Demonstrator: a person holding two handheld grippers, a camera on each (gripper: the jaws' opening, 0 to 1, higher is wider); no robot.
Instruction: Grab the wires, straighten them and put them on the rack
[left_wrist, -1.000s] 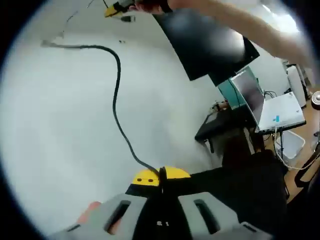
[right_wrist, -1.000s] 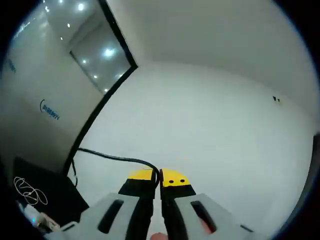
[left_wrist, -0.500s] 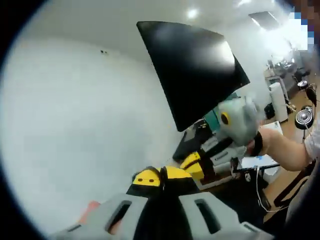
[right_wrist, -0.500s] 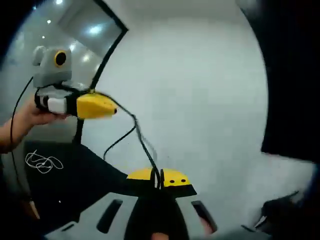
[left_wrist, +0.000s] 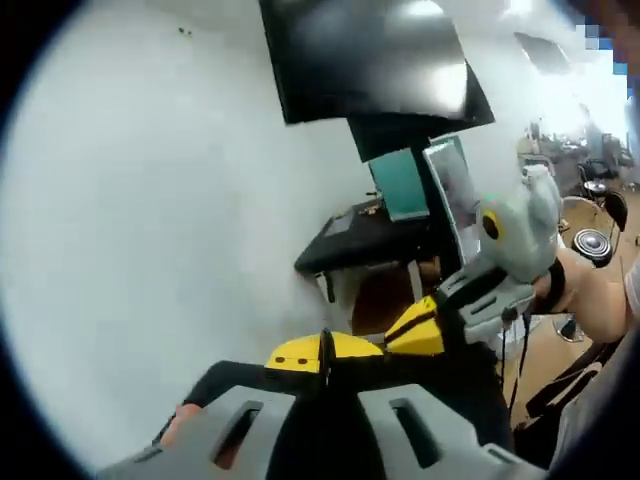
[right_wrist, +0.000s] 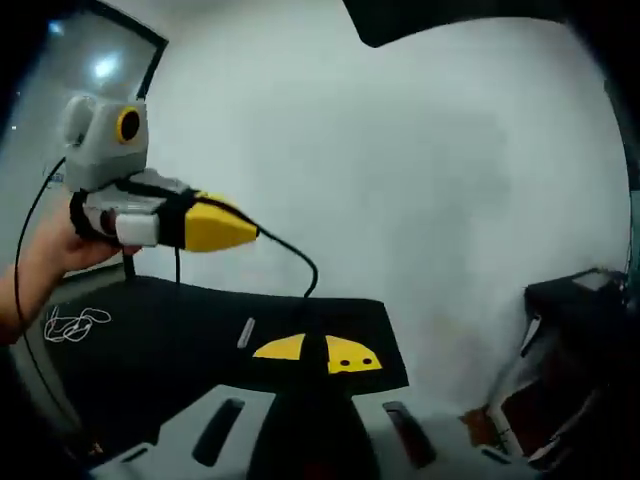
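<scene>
in the right gripper view the black wire (right_wrist: 296, 255) hangs as a short slack loop between the two tools: it leaves the yellow tip of the left gripper (right_wrist: 232, 228), arcs up and over to the right, then drops straight down into the closed yellow tips of the right gripper (right_wrist: 314, 352). its long axis runs from upper left to lower centre, with one smooth bend at the top. it is thin, round and matte, dark against the pale wall (right_wrist: 430, 180).

both tools pinch the wire with their jaws pressed narrow. in the left gripper view the left gripper (left_wrist: 325, 350) has its yellow pads together, and the right gripper (left_wrist: 420, 328) comes in from the right with its yellow wedge tip just beside them; the wire itself is hard to make out there.

below the tools lies a flat black mat (right_wrist: 150, 340), and a thin white wire (right_wrist: 72, 322) is tangled on its left part. a hand (right_wrist: 55, 248) grips the grey body of the left tool.
</scene>
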